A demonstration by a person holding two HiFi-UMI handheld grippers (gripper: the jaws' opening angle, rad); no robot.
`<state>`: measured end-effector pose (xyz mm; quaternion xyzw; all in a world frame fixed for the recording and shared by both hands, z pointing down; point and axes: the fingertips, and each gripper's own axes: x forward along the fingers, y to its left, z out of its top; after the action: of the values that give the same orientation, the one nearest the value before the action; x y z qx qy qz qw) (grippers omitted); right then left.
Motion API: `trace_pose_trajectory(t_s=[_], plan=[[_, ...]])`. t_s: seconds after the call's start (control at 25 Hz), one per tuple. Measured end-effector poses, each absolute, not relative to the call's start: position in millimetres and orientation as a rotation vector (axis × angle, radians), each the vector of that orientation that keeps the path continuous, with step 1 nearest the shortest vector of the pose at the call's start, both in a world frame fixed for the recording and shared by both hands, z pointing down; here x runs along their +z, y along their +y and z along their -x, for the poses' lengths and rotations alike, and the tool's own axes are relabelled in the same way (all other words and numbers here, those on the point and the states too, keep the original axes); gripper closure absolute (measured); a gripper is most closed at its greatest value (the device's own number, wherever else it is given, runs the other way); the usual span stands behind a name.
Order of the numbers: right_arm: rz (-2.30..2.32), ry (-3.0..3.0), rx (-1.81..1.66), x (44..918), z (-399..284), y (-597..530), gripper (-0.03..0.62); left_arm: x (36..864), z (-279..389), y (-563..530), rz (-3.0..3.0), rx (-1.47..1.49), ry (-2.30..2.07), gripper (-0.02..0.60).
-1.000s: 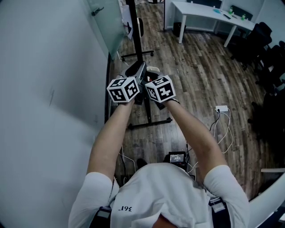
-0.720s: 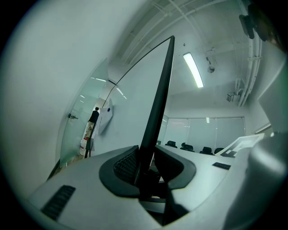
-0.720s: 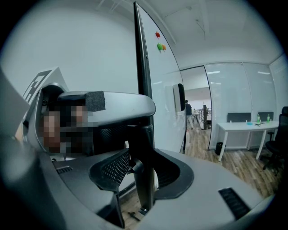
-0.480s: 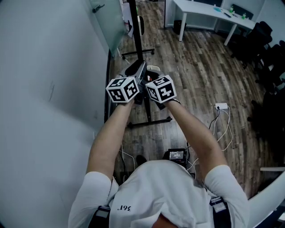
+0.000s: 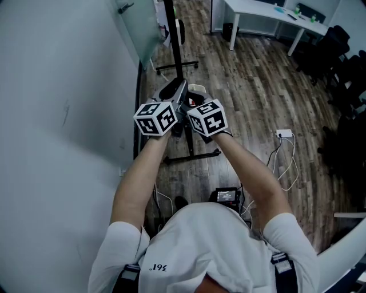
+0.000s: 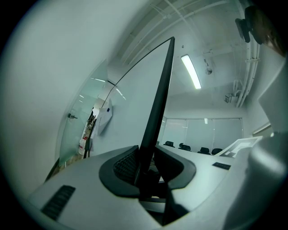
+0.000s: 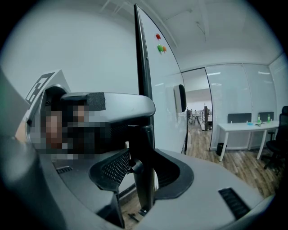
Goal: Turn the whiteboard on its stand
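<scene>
The left tool is pinching the dark frame edge of the whiteboard, with the thin edge sitting between its ribbed pads and rising steeply away from them. The right tool is gripping the same dark edge, its jaws pressing on it from both sides. The left tool's grey body is lying just above it in the right gripper view.

In the head view, the two tools are sitting side by side at the ends of outstretched arms, their marker cubes almost touching. The whiteboard is standing upright beside them. It is carrying red, green and orange magnets high on its face and a dark oval object lower down.

Below the tools, the black foot of the stand is resting on the wooden floor. Cables are trailing across the boards to the right. A white tabletop and black chairs are standing well apart at the far side.
</scene>
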<state>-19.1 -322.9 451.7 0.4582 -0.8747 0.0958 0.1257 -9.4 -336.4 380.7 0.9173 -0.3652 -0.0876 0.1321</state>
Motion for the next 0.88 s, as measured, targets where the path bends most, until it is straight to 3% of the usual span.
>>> trace_pose_trajectory(t_s=[0.88], plan=[[-1.329, -2.564, 0.268, 452, 29, -282, 0.416, 382, 20, -296, -2.662, -0.266, -1.046, 0.468]])
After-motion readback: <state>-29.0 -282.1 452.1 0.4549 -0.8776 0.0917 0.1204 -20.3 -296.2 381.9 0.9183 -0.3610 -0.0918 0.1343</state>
